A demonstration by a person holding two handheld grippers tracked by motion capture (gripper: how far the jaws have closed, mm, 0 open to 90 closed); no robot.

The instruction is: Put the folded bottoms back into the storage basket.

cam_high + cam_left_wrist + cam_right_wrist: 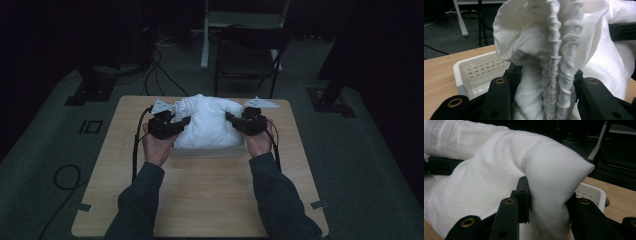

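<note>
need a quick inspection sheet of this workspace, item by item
surface: wooden table, bare in front, tape tabs at its near corners
job's things: white cloth bulging out of a white perforated basket
clutter: nothing seen
grippers: left gripper shut on a gathered fold of the cloth; right gripper shut on a cloth corner
cables: black cable trailing from the left gripper along the table; more cables on the floor behind
surroundings: dark room, folding chair behind the table, grey carpet
</note>
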